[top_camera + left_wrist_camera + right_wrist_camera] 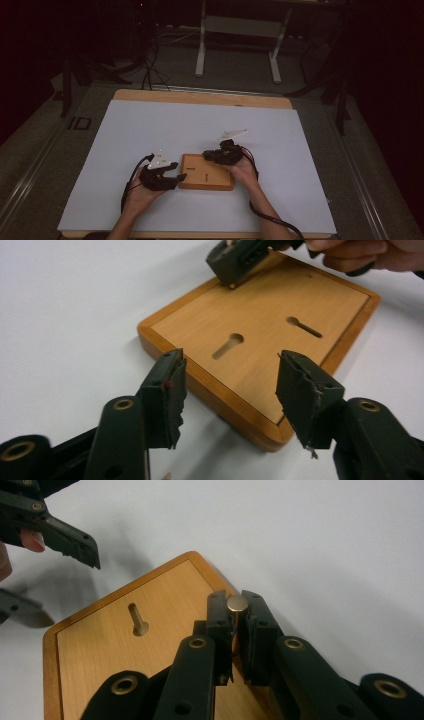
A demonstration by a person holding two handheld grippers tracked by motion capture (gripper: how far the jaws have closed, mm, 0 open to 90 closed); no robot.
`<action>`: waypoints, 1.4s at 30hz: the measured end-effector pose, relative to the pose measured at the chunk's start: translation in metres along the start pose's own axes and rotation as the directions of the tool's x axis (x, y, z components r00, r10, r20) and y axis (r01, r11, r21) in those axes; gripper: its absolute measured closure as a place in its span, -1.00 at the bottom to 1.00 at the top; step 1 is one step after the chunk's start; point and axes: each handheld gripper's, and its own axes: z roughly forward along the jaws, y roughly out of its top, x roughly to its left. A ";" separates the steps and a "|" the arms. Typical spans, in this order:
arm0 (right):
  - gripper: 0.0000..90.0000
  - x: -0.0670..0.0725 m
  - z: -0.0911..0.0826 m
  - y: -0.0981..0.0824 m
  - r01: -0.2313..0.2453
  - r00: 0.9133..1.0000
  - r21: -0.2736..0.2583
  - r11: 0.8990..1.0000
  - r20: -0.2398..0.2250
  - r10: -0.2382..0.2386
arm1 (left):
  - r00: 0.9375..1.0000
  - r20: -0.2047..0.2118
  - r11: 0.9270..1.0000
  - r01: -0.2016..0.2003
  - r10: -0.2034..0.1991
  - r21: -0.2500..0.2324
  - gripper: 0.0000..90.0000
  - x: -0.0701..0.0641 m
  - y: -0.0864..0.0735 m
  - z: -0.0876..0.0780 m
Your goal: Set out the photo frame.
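One wooden board (207, 172) with two keyhole slots (228, 345) lies on the white tabletop (150, 130). One small brass pin (237, 603) is clamped in the right gripper (237, 611) over the board's far corner. The left gripper (227, 390) stands wide apart, empty, astride the board's near edge.

A wooden board (206, 172) lies on the white table (150, 130). The left gripper (175, 177) sits at its nine o'clock edge, the right gripper (212, 155) at one o'clock.
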 end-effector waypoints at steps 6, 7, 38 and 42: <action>0.87 -0.004 0.000 0.002 -0.021 1.000 0.005 1.000 -0.022 0.021 | 1.000 0.004 0.999 -0.030 0.030 -0.017 -0.16 -0.003 -0.003 -0.001; 0.87 -0.005 0.001 0.002 -0.024 0.999 0.007 1.000 -0.025 0.025 | 1.000 0.004 0.999 -0.030 0.030 -0.017 -0.20 -0.003 -0.003 -0.001; 0.87 -0.013 0.002 0.011 -0.119 0.983 0.100 0.988 -0.131 0.132 | 0.980 -0.039 0.974 -0.190 0.196 0.121 -0.62 -0.016 -0.010 0.018; 0.87 -0.014 0.002 0.011 -0.120 0.982 0.105 0.987 -0.136 0.134 | 0.965 -0.077 0.965 -0.240 0.249 0.109 -0.62 -0.022 -0.009 0.017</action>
